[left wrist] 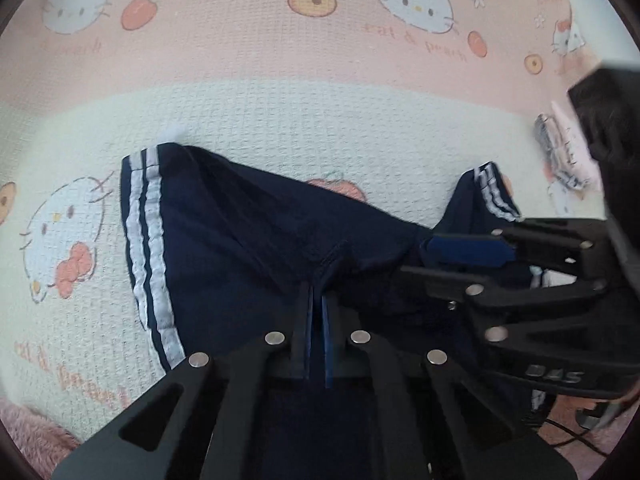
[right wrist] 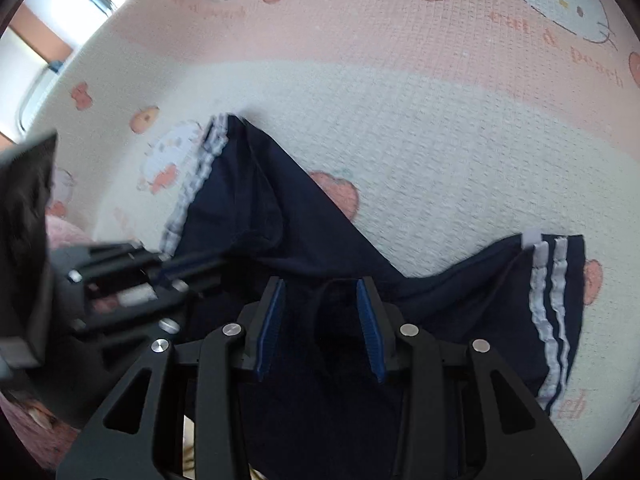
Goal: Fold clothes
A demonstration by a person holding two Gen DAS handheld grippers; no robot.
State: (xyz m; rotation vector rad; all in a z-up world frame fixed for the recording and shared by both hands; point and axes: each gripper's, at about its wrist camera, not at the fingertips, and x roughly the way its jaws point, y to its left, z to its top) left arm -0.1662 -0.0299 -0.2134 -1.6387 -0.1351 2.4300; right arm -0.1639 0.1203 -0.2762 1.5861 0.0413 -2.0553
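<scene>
Pink and cream waffle-weave bedding [left wrist: 320,120] printed with white cartoon cats and orange peaches fills both views, with a strip of fluffy pink fabric [left wrist: 28,428] at the near left edge of the left wrist view. On the cream band lie navy blue shorts with two white stripes down each side [left wrist: 224,240]; their two leg openings point to the far side, one at the left and one at the right, with a bare wedge of bedding between them.

At the near middle of the shorts, the left gripper [left wrist: 318,304] has its jaws pressed together on a pinch of navy cloth, which is drawn into a small ridge at the tips. The right gripper [right wrist: 324,292] sits just beside it, to the right; its jaws stand partly apart with dark fabric bunched between the blue pads [right wrist: 370,332], though whether the pads press on that cloth cannot be told. Far right in the left wrist view lies a small folded pile of patterned pale cloth [left wrist: 560,152], well apart from the shorts.
</scene>
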